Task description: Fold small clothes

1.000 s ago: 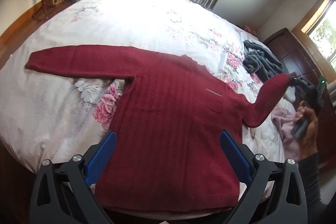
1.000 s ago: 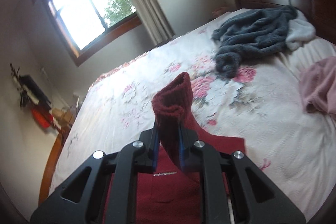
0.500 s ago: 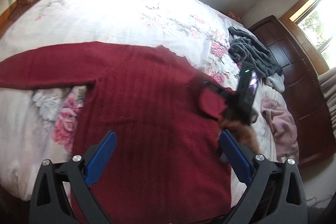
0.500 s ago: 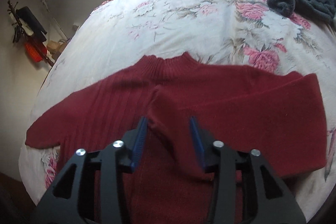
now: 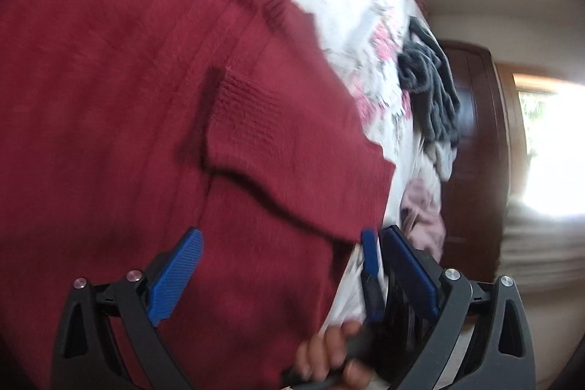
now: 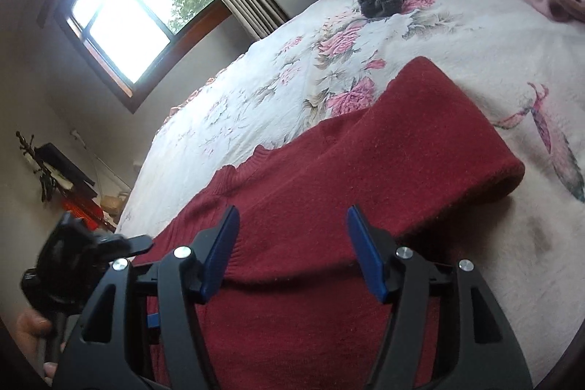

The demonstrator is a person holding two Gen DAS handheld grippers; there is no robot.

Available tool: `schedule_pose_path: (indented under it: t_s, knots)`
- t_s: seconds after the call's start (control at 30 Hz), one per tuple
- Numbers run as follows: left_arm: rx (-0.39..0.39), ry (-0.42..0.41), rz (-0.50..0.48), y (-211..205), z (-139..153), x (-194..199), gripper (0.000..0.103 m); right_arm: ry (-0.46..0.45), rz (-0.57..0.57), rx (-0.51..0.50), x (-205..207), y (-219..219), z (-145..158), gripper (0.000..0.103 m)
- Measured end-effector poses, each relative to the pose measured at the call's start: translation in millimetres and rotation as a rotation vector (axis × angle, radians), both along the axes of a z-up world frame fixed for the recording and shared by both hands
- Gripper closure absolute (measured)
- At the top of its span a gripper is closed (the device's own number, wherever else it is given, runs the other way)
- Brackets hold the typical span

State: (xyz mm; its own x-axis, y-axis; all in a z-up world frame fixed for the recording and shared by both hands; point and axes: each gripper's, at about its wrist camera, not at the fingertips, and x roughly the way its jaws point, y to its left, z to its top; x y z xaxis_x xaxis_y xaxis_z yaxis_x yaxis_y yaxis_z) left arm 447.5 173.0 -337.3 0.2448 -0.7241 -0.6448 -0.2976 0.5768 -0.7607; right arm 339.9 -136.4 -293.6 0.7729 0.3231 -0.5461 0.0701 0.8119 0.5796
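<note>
Your left gripper (image 5: 290,275) hangs spread over the red sweater (image 5: 146,97), gripping nothing. A second ago your right gripper (image 6: 292,251) pinched the sleeve (image 6: 431,148); now it's spread and empty, with that sleeve folded across the chest. One fold done. The sweater lies on the floral bed (image 6: 365,35), collar toward 11 o'clock, hem toward 5.

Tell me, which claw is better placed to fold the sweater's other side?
Probably the left claw: open, on the red sweater's unfolded side. The right claw hovers over the sleeve already folded across.
</note>
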Motion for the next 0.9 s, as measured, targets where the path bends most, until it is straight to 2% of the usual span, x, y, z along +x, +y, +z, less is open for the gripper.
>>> schedule_pose_path:
  t_s: [0.07,0.17,0.2,0.23,0.27,0.3,0.37,0.47,0.7,0.8,0.9]
  knots:
    - [0.069,0.017,0.021,-2.3,-11.2,17.5,0.004,0.008,0.005,-0.001,0.7,5.7,-6.0,0.042]
    - [0.068,0.052,0.070,-2.0,-20.5,29.3,0.006,0.012,0.036,0.018,2.8,17.2,-6.9,0.042]
    - [0.080,0.059,0.076,-3.1,-19.8,32.3,0.013,-0.001,0.042,0.015,2.0,20.8,-4.4,0.042]
    - [0.107,0.059,0.067,-4.6,-17.0,34.9,0.027,-0.018,0.049,-0.010,-0.1,26.4,-0.9,0.042]
    - [0.149,0.065,0.044,-8.1,-13.9,37.8,0.065,-0.024,0.053,-0.030,-0.3,30.6,0.8,0.042]
    - [0.166,0.070,0.031,-9.3,-12.0,39.4,0.087,-0.028,0.057,-0.046,-1.5,34.1,2.2,0.042]
    - [0.169,0.066,0.003,-10.4,-6.6,43.0,0.090,-0.037,0.063,-0.054,-3.5,38.8,4.2,0.042]
    - [0.190,0.011,-0.039,-10.0,16.3,50.4,0.094,-0.045,0.077,-0.069,-4.0,43.7,5.3,0.042]
    - [0.252,-0.234,-0.111,-9.0,117.0,80.2,0.096,-0.044,0.115,-0.074,-0.3,55.5,2.9,0.042]
    - [0.283,-0.302,-0.107,0.8,149.8,85.6,0.096,-0.031,0.125,-0.049,1.5,55.7,-0.4,0.042]
    - [0.301,-0.340,-0.098,16.2,169.6,88.2,0.096,-0.030,0.130,-0.044,2.1,57.0,-1.2,0.042]
